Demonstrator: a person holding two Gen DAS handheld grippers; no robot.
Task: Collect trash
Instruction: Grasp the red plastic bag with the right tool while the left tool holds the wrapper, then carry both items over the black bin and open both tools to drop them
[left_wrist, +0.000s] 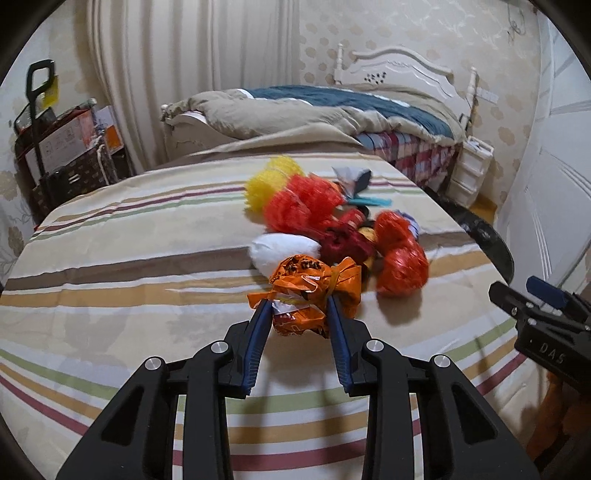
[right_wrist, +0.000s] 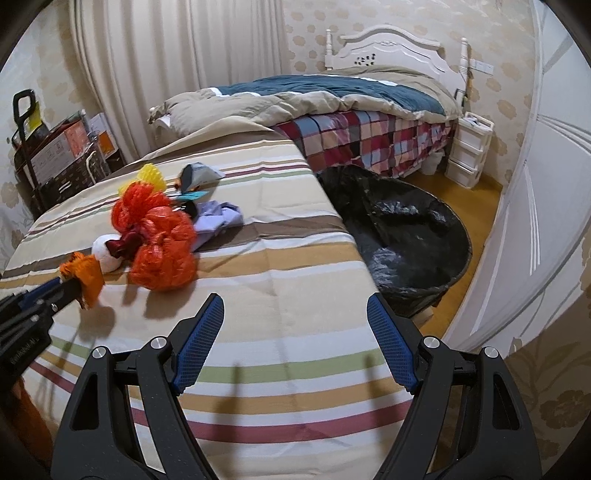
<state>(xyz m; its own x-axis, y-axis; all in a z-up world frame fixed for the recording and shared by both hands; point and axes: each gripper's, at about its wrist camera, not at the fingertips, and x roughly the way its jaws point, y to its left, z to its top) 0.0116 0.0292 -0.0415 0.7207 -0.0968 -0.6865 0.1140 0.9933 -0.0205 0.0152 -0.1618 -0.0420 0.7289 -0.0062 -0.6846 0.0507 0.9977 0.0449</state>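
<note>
Orange crumpled plastic wrapper (left_wrist: 310, 295), a piece of printed foil squeezed into a ball, sits between the blue pads of the left gripper (left_wrist: 295, 306), and the jaws are clamped on it from both sides. It is at the centre of the left wrist view, low over the striped cloth of the table (left_wrist: 129, 266), at the near end of the trash heap. In the right wrist view the same wrapper shows at the left edge, and its shadow on the cloth suggests it is already a little lifted.

Behind it, toward the upper middle of the frame, the rest of the trash lies close together: a white soft ball (left_wrist: 280, 251), red-orange mesh bags (left_wrist: 402, 258), a yellow mesh net (left_wrist: 273, 181) and a lilac crumpled paper (right_wrist: 218, 218).

Right gripper (right_wrist: 295, 328) hangs over bare cloth with its jaws wide apart and nothing between them.

What matters for the coming move, I think, is the black bin lined with a glossy black bag (right_wrist: 406, 236). It stands on the floor just beyond the right edge of the table, lower than the table top, so the wrapper must travel rightward across the cloth and over that edge. The right gripper is nearer to the bin and partly stands in this path. Room above the cloth is free, and the bin mouth is wide.
</note>
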